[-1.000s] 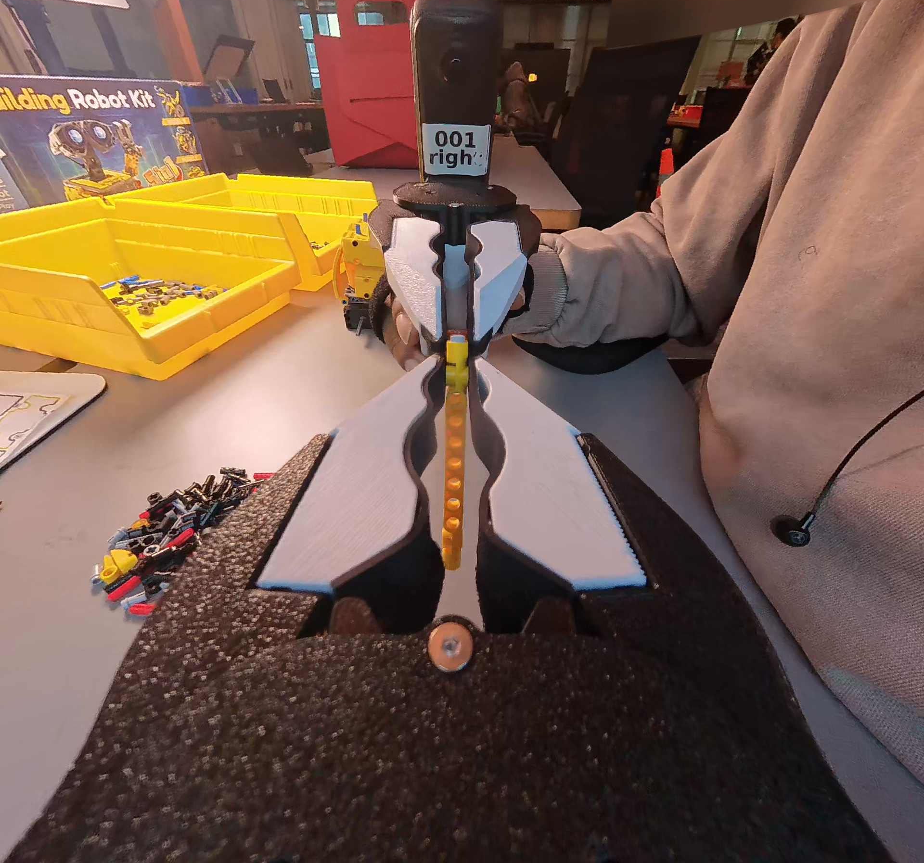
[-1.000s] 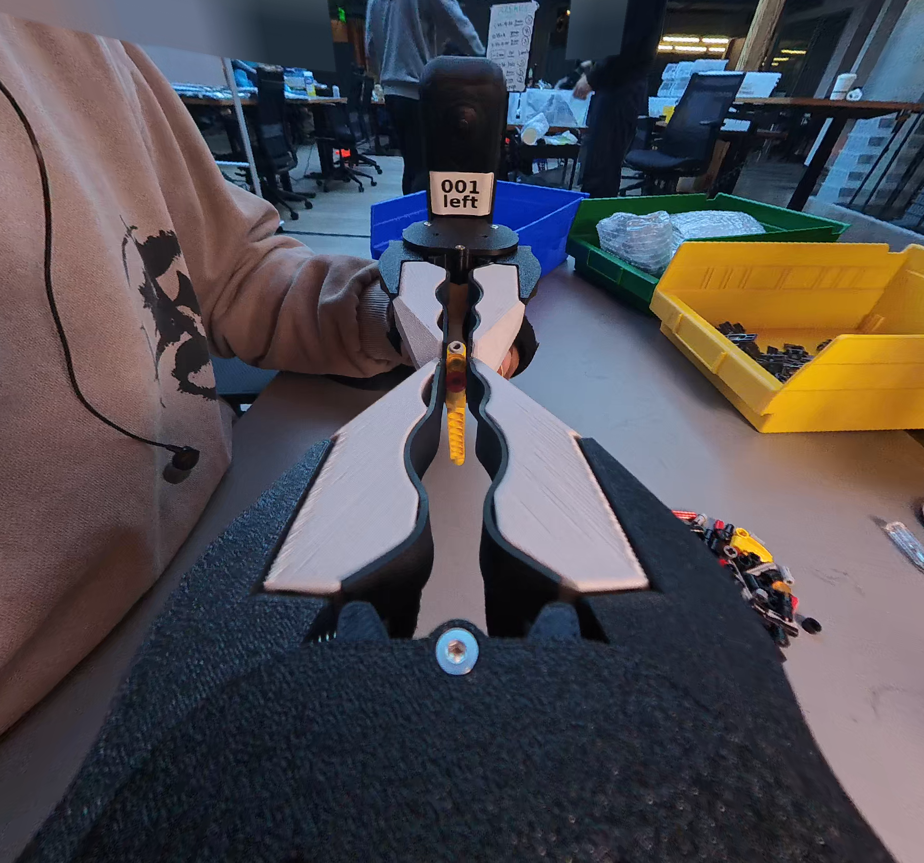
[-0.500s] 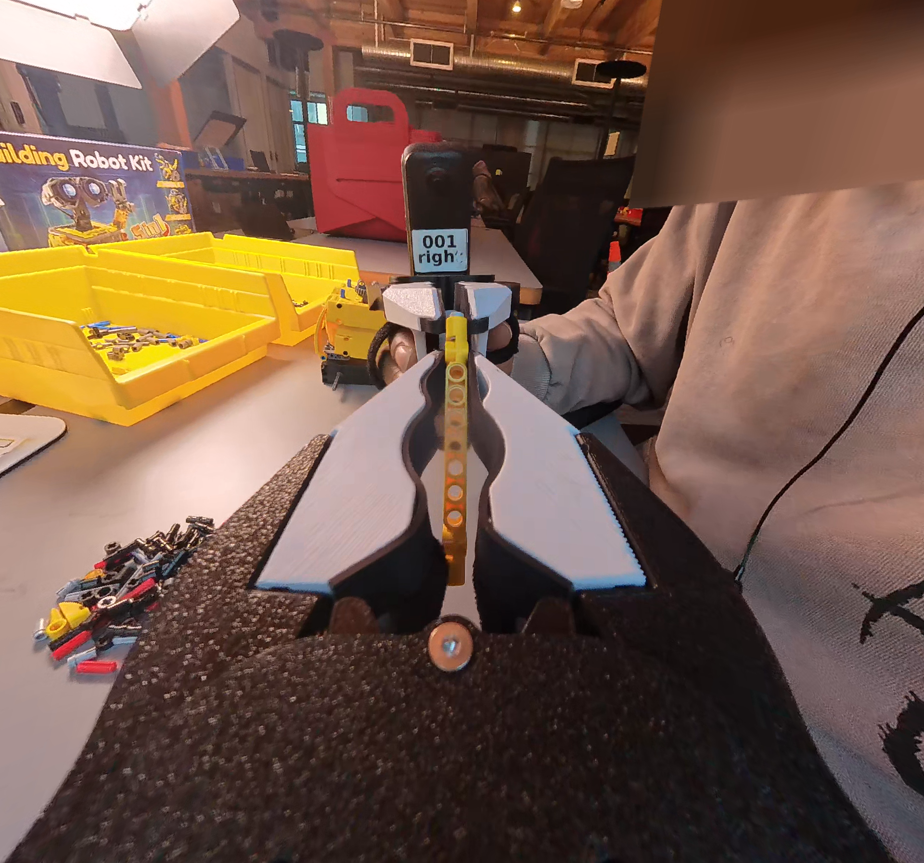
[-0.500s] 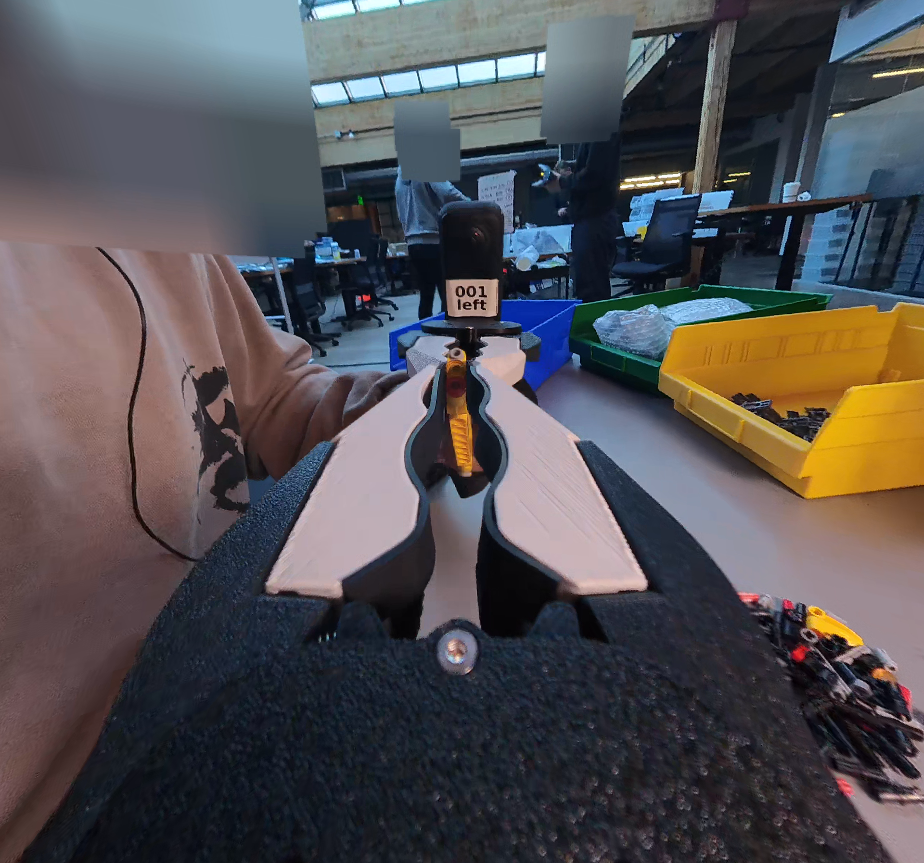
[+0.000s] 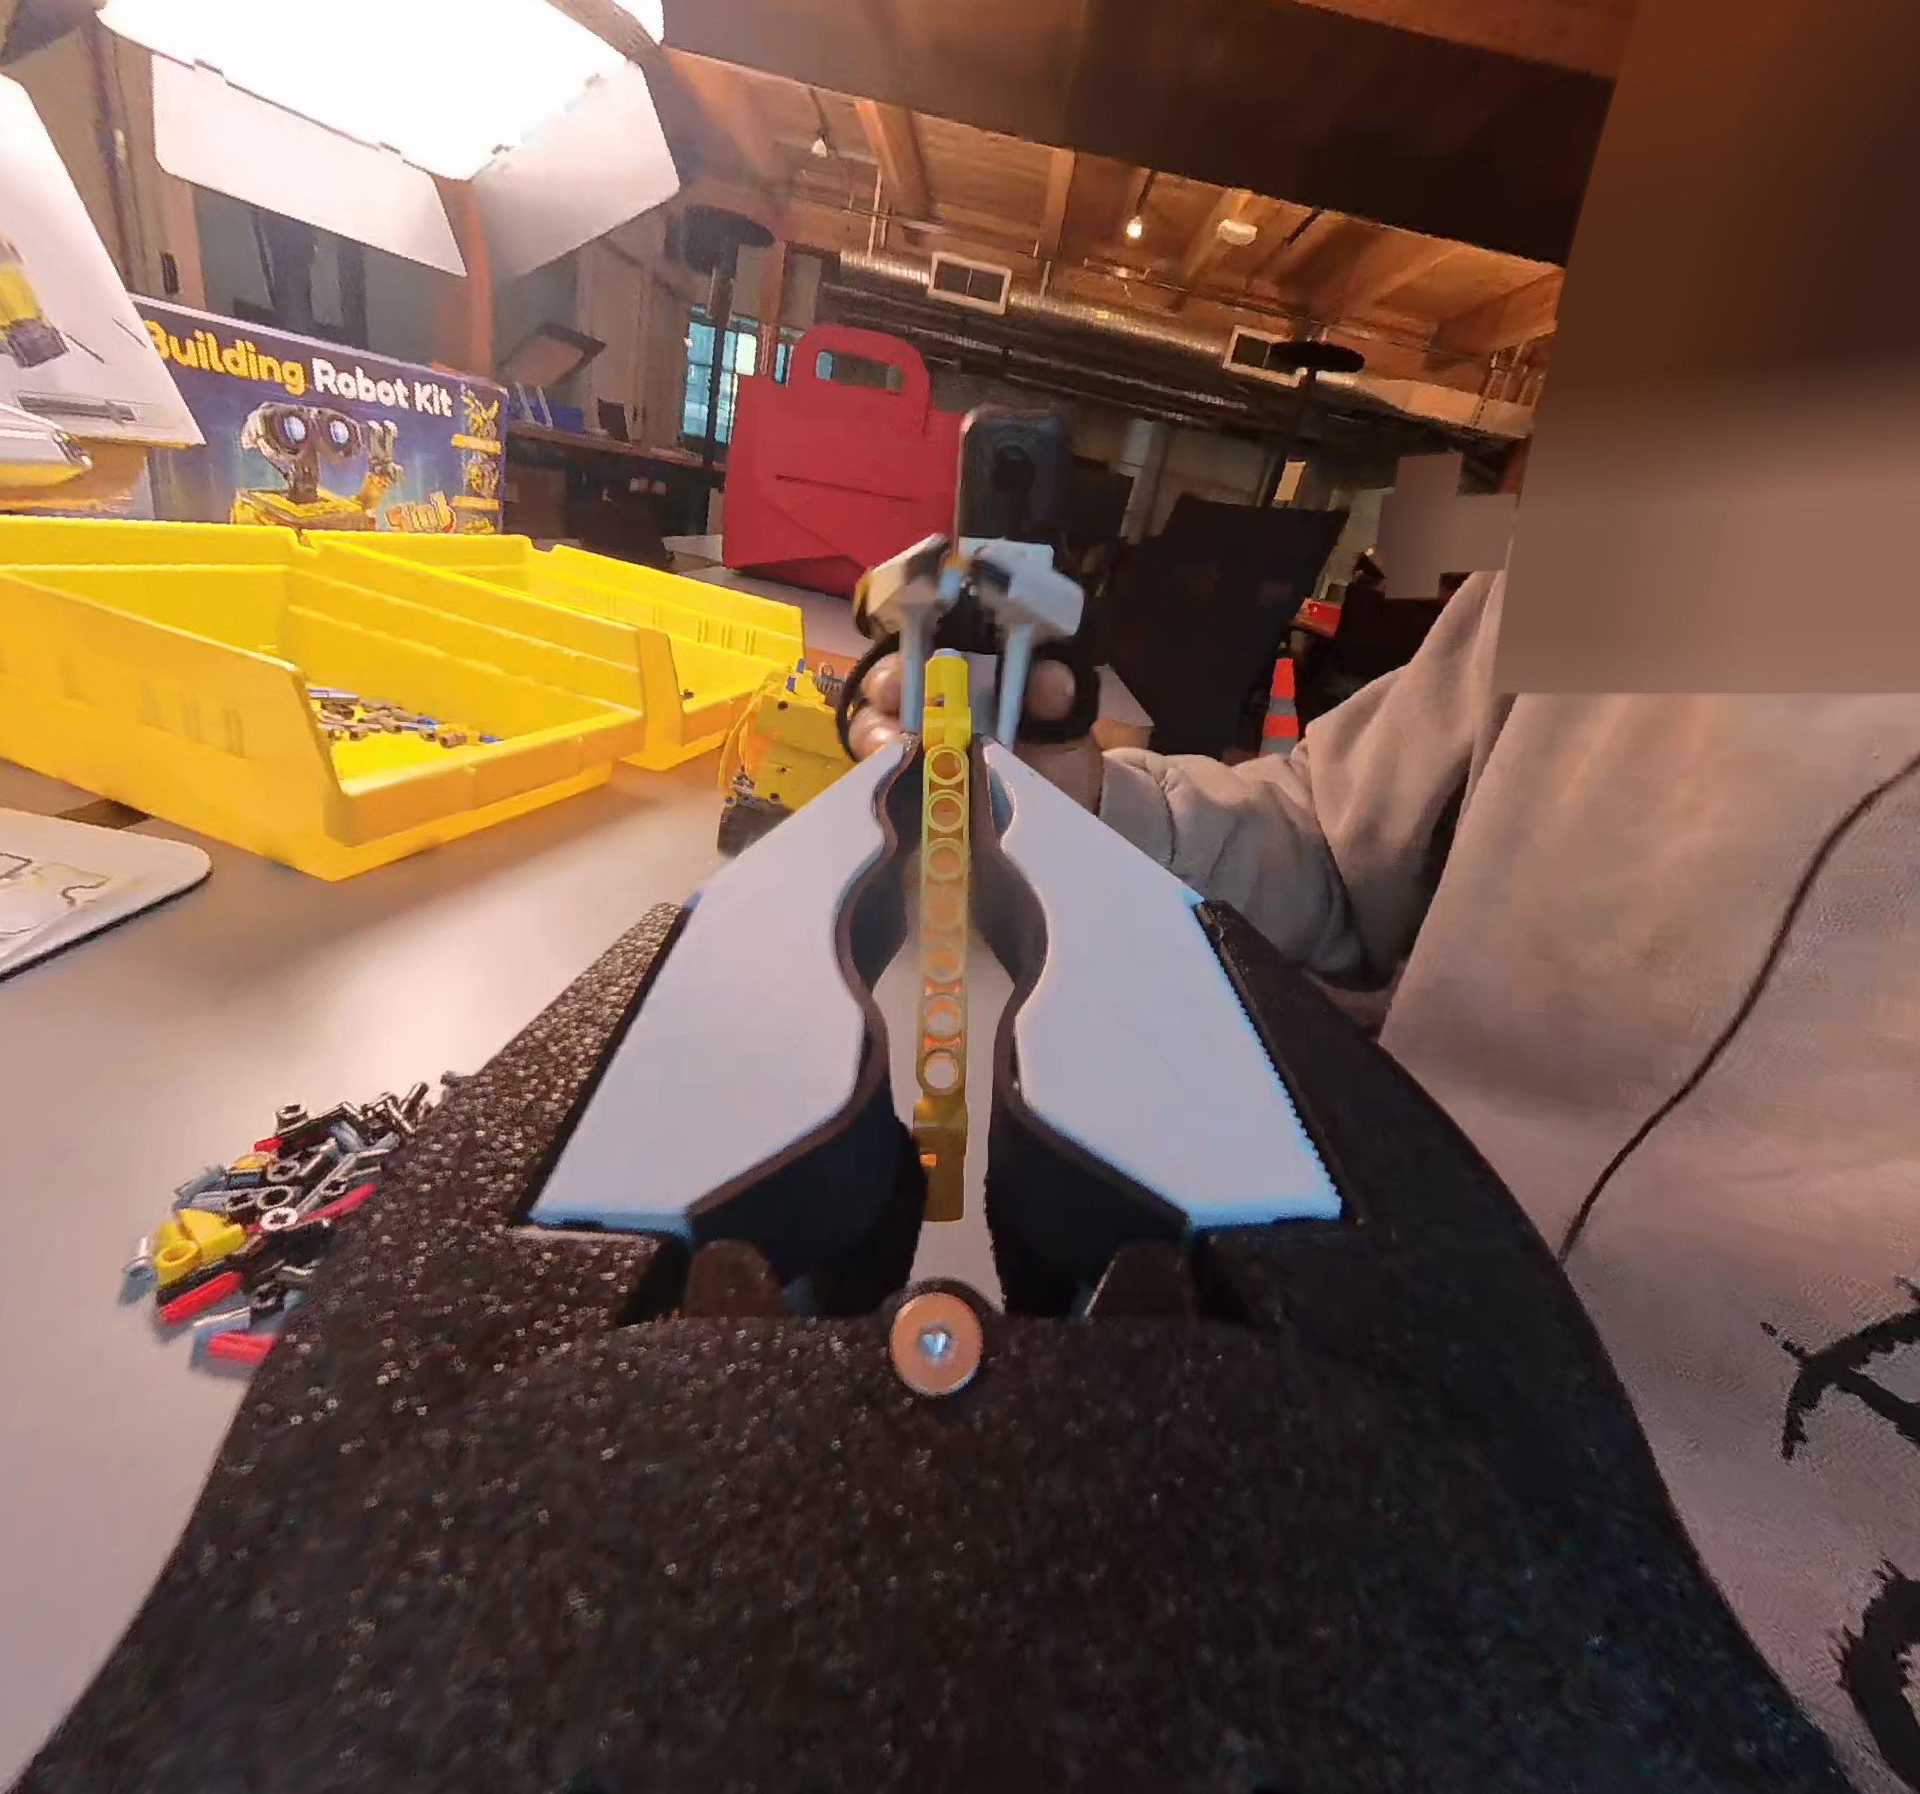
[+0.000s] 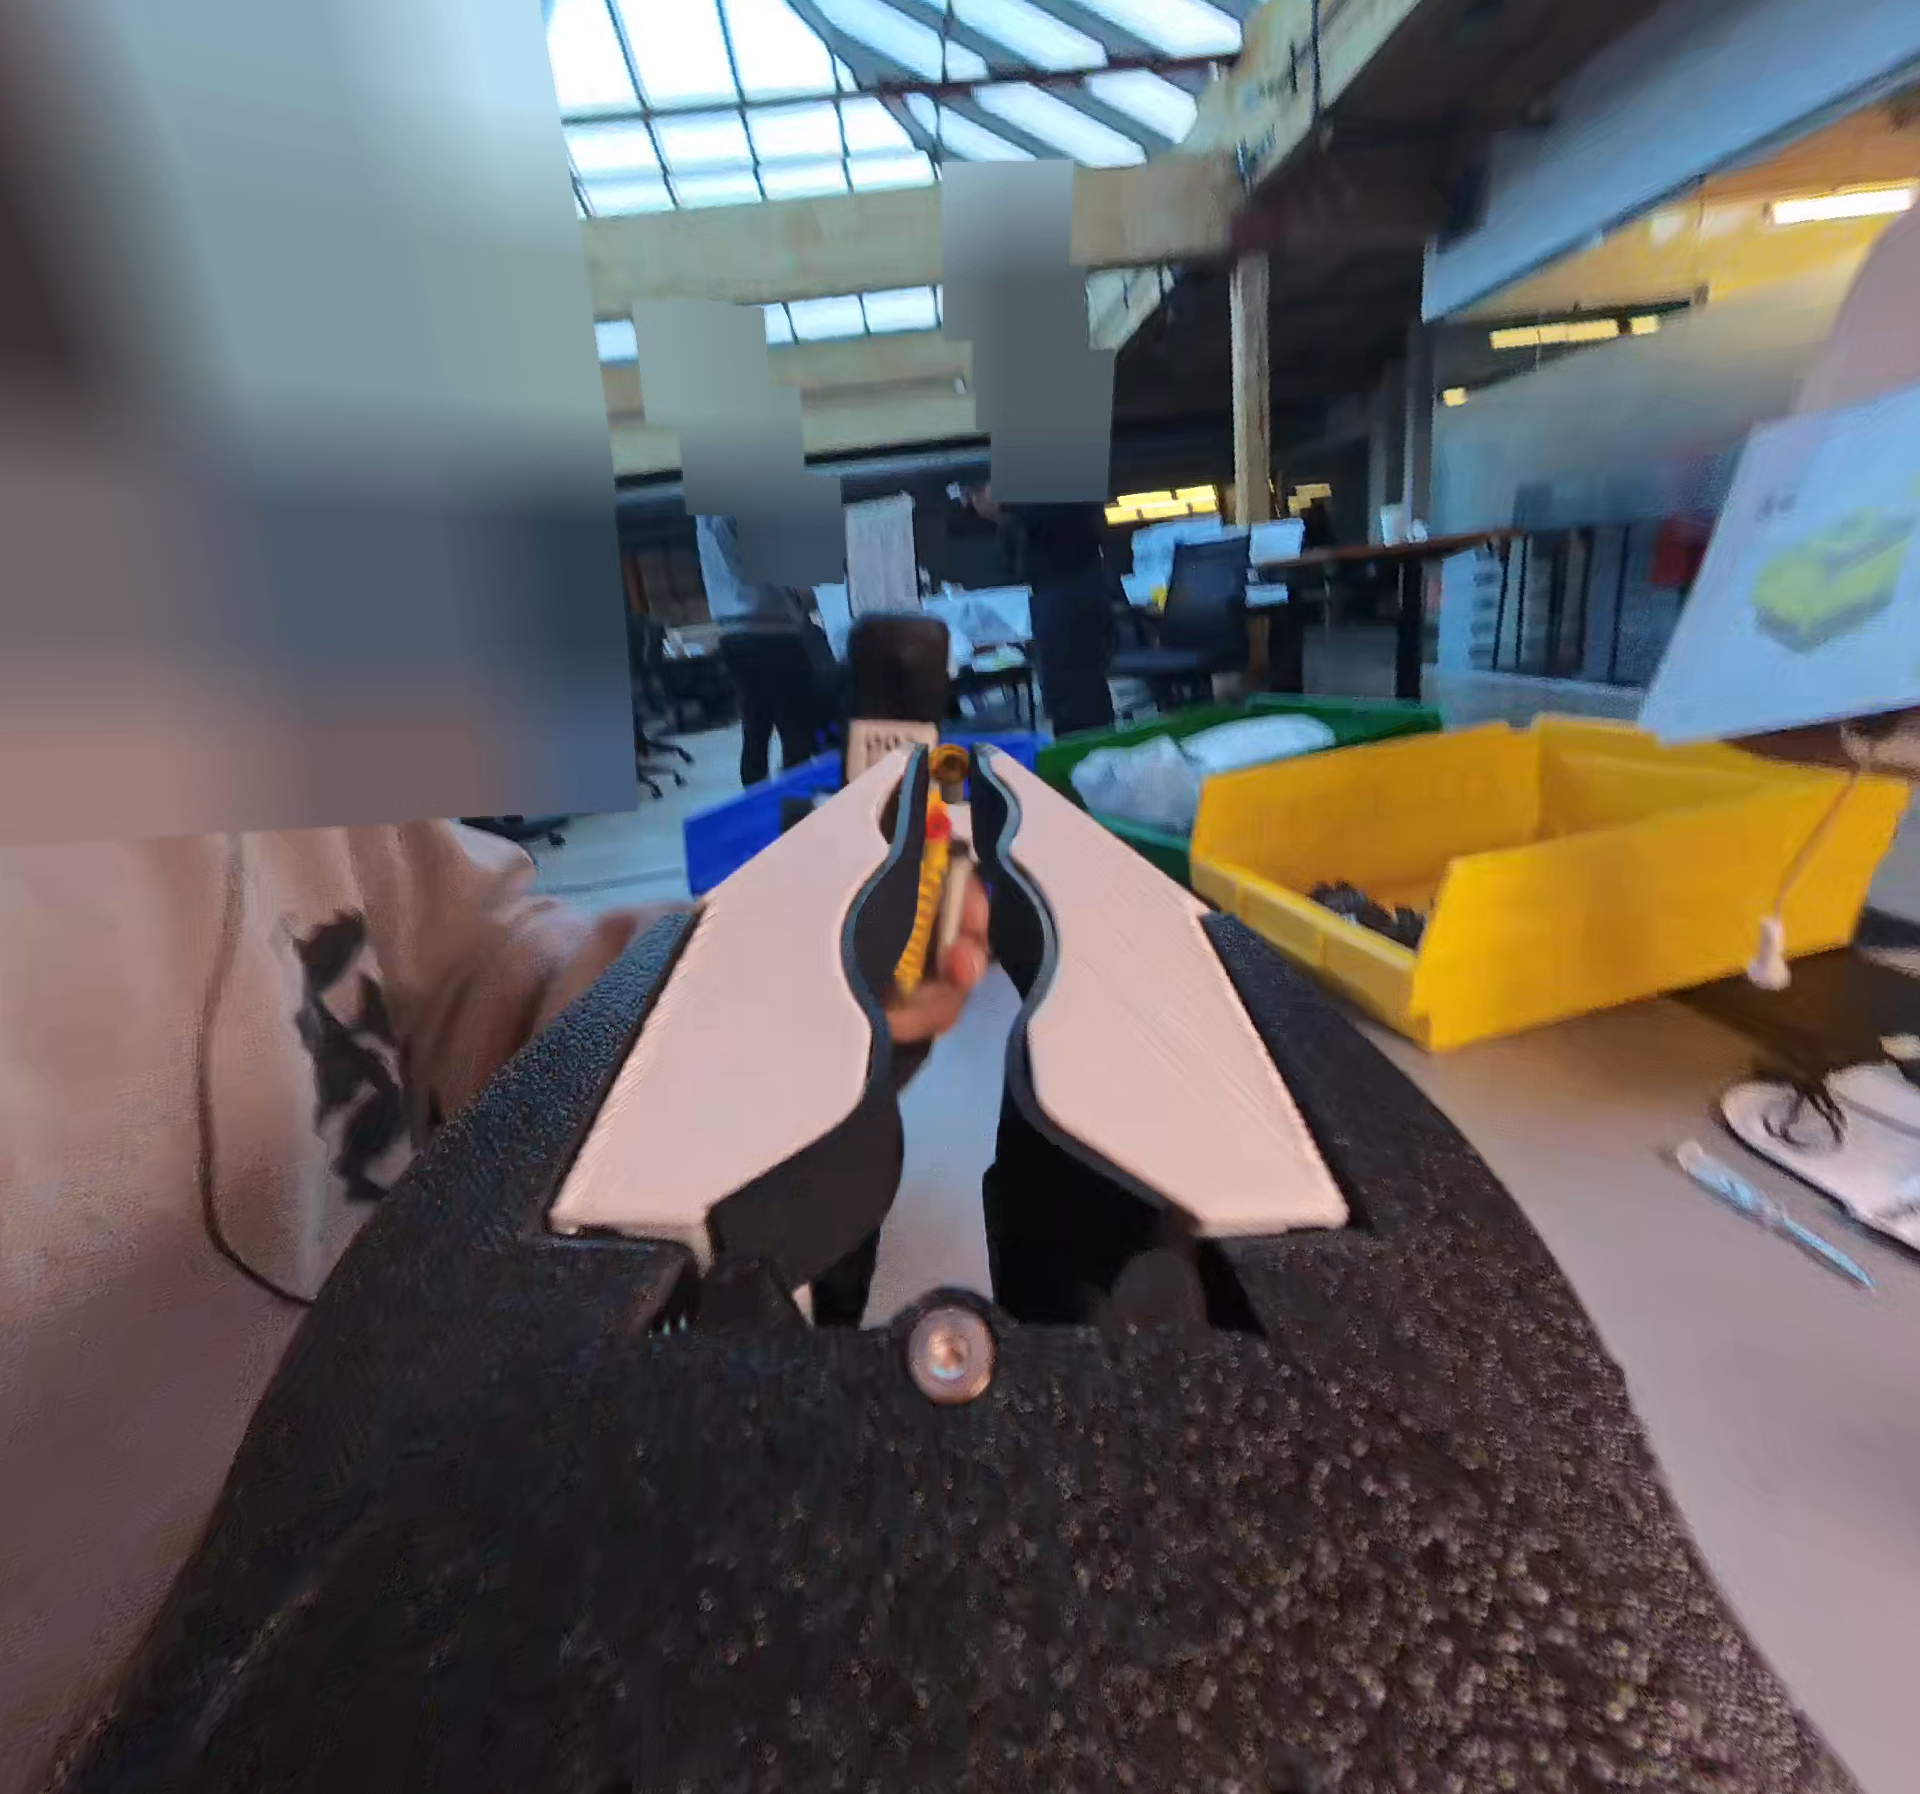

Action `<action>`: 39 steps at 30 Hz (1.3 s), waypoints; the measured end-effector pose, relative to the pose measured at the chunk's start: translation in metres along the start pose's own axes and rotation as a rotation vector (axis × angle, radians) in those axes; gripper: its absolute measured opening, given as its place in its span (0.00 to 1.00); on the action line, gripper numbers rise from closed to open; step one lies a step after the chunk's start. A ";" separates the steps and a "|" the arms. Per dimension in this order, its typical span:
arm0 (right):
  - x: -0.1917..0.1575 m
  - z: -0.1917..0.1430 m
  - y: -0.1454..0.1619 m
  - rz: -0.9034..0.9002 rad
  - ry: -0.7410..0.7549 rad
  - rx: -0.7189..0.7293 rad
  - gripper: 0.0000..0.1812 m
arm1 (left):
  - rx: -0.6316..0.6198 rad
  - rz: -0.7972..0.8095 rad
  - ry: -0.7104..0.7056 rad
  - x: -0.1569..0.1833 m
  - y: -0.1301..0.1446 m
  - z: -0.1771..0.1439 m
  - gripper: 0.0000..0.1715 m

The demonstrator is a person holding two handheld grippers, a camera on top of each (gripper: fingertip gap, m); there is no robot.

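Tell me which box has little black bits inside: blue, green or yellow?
The yellow bin, nearest on the right wrist view's right side, holds the black pieces. The green bin holds clear bags; the blue bin's inside is hidden.

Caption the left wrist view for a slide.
Left hand-held gripper clamps a yellow perforated beam; right hand-held gripper faces it.

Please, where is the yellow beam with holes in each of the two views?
Left wrist view: the yellow beam is in the centre, clamped lengthwise in the left tool.
Right wrist view: centre, edge-on, seen through the gap between the fingers of the right tool.
Shared landmark: the beige sweatshirt, right side there, left side here.
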State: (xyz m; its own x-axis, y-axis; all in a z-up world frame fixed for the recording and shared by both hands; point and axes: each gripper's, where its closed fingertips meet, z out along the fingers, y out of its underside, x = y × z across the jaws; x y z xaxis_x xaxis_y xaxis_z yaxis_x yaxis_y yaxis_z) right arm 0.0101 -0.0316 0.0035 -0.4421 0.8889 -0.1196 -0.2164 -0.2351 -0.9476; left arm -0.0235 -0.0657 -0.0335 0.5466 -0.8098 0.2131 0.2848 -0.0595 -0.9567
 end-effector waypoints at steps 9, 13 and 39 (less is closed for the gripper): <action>0.100 -0.026 0.157 -0.248 0.308 -0.787 0.04 | -0.064 0.016 -0.099 -0.013 0.018 -0.008 0.04; 0.106 -0.030 0.175 -0.328 0.337 -0.897 0.04 | -0.054 0.023 -0.083 -0.009 0.016 -0.007 0.04; 0.015 0.006 0.068 0.067 -0.055 -0.270 0.10 | -0.088 0.013 -0.107 -0.017 0.029 -0.006 0.04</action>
State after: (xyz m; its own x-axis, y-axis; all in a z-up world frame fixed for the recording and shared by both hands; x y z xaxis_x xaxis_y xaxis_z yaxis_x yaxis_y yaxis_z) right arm -0.0166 -0.0372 -0.0609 -0.4957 0.8506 -0.1756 0.0516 -0.1730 -0.9836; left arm -0.0292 -0.0574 -0.0657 0.6324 -0.7439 0.2159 0.2094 -0.1041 -0.9723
